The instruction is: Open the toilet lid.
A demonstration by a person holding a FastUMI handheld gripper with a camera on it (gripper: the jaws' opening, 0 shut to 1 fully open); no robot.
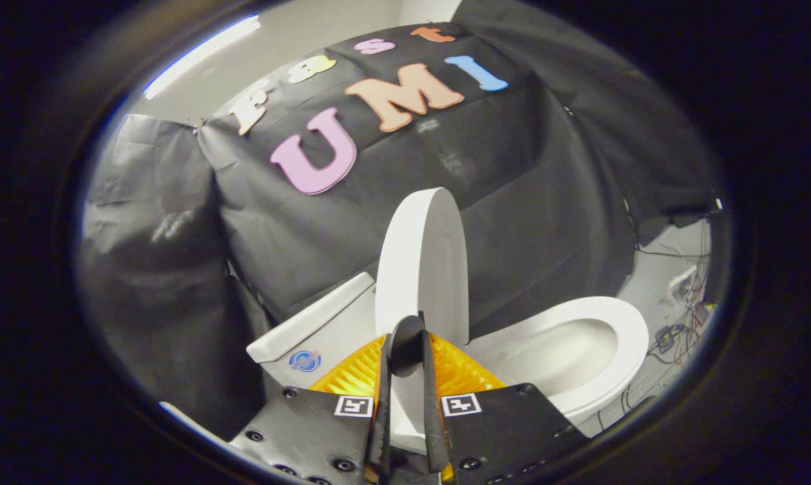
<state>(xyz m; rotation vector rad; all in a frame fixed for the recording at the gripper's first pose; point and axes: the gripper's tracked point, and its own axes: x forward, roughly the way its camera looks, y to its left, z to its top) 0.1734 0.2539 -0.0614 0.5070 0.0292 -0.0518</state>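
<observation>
The white toilet lid (422,256) stands raised, nearly upright and seen edge-on, between the tank and the bowl. My gripper (407,345) is at the lid's near edge. Its two fingers (383,397) are drawn close together, and a strip of the white lid shows pinched between them. The seat (631,337) lies down around the open bowl (554,353), to the right of the lid and beyond the fingers.
The white tank (311,327), with a blue sticker on it, sits left of the lid. Black cloth walls close in behind and to the left. Cables and small electronics (682,330) lie on the floor right of the bowl.
</observation>
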